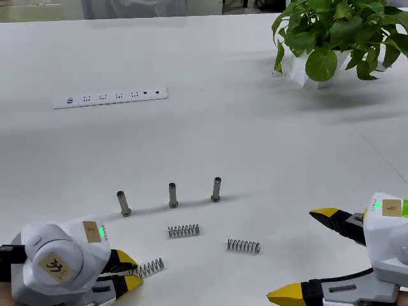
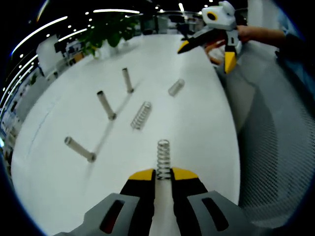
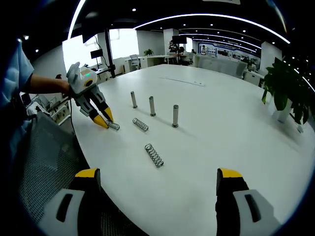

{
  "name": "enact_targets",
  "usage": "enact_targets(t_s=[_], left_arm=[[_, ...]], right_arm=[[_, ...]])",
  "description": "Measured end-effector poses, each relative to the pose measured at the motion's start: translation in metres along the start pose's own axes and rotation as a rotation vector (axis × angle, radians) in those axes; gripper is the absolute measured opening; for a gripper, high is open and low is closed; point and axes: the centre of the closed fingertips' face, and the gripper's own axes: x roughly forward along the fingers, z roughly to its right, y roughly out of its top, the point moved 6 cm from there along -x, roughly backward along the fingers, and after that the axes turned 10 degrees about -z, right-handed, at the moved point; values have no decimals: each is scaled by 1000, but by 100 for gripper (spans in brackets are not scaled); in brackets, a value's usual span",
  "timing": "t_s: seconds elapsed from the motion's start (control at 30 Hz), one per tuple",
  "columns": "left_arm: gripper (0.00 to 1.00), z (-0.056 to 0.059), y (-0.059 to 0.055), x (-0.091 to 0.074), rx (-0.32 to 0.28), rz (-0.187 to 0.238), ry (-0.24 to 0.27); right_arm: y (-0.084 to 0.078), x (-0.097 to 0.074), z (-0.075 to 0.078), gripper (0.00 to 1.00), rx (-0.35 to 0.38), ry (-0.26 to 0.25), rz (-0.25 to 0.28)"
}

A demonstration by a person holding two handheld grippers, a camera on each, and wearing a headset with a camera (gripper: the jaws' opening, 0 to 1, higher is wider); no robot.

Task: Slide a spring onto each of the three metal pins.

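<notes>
1. My left claw (image 2: 156, 173) is pinched on one end of a spring (image 2: 163, 157), low over the bench (image 2: 206, 123); my right claw (image 3: 158, 173) gapes wide, empty.
2. The three pins (image 1: 173, 194) stand bare, with two loose springs (image 1: 183, 230) lying just before them.
3. Risk: the end-only grip could let the spring droop or flick out and miss the pin's top.

Open-plan office: desks (image 3: 158, 59), ceiling strip lights (image 3: 211, 16).

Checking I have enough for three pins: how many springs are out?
3: the held spring in the left tool, the centre spring before the middle pin, the right spring to its right. None look hidden.
</notes>
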Motion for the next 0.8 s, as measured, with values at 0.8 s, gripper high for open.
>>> enact_targets(t_s=[0.8], left_arm=[[11, -4, 1, 0, -3, -63, -24]], right_arm=[[-1, 2, -1, 99, -3, 1, -1]])
